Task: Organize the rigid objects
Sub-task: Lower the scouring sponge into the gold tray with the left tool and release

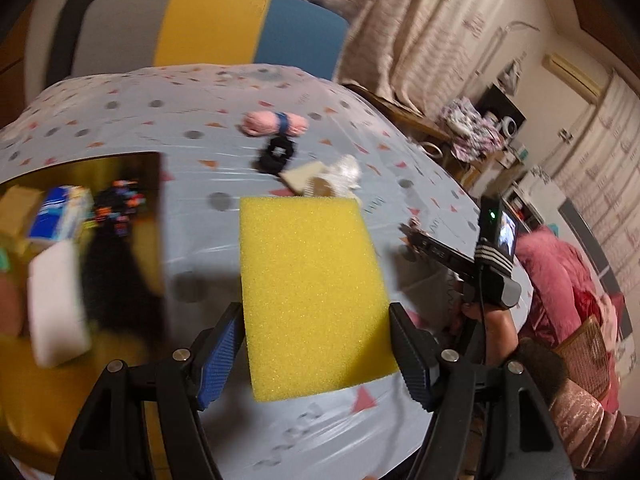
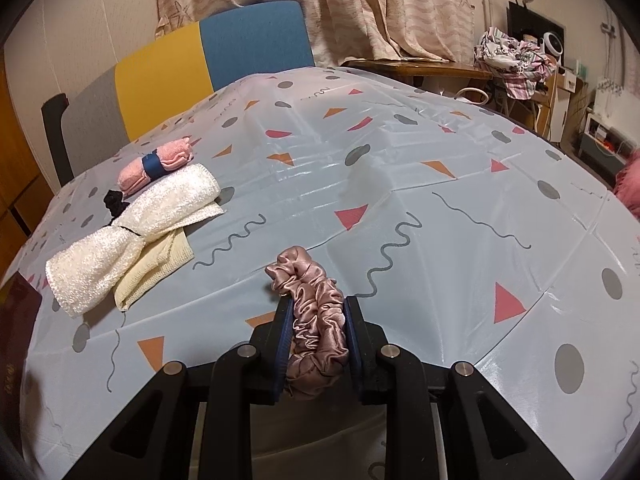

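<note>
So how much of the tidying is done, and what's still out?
A few things already sit in the yellow box, like a white block. Right now the left gripper holds a yellow sponge and the right gripper squeezes a pink scrunchie. The towels and black scrunchie still wait on the table.

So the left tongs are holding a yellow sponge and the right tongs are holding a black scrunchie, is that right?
Not quite. The scrunchie in the right tongs is dusty pink satin, not black, as the right wrist view shows. The left tongs do hold the yellow sponge.
</note>
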A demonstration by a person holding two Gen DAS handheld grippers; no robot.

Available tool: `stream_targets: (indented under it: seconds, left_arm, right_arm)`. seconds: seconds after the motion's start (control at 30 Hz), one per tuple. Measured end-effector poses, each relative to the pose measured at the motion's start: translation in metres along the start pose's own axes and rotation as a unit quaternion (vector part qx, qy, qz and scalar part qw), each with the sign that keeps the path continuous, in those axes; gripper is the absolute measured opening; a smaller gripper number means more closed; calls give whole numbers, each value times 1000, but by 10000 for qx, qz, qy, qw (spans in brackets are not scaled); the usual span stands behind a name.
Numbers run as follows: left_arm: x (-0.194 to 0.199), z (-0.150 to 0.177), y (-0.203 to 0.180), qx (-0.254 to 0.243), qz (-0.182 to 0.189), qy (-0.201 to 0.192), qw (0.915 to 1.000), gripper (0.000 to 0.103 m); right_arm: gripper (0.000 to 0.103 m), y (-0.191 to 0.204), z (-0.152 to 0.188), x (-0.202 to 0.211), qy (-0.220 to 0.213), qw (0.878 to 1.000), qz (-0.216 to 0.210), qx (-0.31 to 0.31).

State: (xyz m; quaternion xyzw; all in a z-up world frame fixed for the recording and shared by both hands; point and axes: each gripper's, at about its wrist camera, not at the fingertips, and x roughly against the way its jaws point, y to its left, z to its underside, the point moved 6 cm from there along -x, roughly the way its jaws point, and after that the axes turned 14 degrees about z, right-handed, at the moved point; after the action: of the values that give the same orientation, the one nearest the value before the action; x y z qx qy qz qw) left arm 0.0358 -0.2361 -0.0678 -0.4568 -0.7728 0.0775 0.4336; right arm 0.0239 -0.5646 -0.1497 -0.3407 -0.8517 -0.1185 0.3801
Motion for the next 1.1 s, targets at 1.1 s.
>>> stream_targets:
  seconds: [1.1]
  left_arm:
    - [146,62,175,1689,-1433,-393,9744,72]
  right_arm:
    - [26,13,1,3,-80,9965,612,557]
